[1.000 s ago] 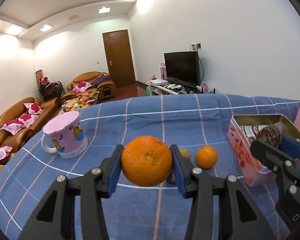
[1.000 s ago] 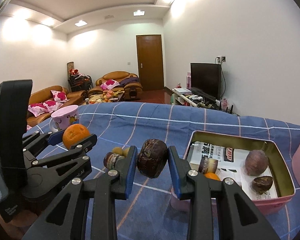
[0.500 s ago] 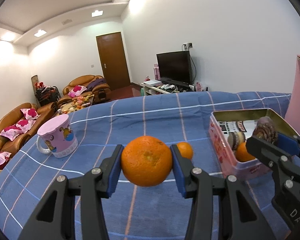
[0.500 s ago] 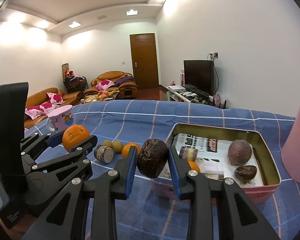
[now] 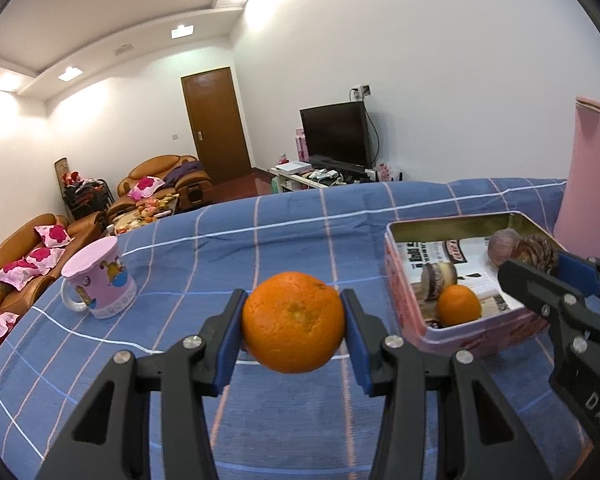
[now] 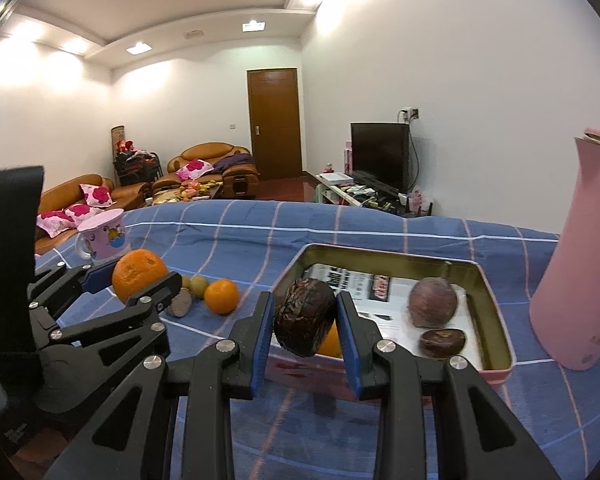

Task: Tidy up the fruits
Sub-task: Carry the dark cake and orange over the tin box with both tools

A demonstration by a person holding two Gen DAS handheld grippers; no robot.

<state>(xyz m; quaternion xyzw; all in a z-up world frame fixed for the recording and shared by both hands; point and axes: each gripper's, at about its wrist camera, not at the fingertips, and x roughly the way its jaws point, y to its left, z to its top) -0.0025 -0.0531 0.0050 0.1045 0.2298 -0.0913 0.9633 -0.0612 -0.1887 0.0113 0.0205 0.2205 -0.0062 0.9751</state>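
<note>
Fruit in both tongs: left gripper point(image 5: 293, 330) clamps orange point(image 5: 293, 322), right gripper point(image 6: 305, 322) pinches wrinkled dark fruit point(image 6: 305, 322); clear tin point(image 6: 496, 308) rim, lower, then release.

Tin point(image 6: 496, 320) right of loose fruit point(image 6: 221, 297); mug point(image 6: 104, 240) behind; flask point(image 6: 576, 280) perhaps touching tin.

Big orange point(image 5: 294, 322) held off the cloth, clamped at both sides. Wrinkled dark fruit point(image 6: 305, 318) likewise held, at the tin's point(image 6: 496, 312) near wall. In tin: small orange point(image 5: 459, 306), purple fruit point(image 6: 433, 306), dark half point(image 6: 442, 343). Loose on cloth: small orange point(image 6: 221, 297), two greenish fruits point(image 6: 199, 285).
</note>
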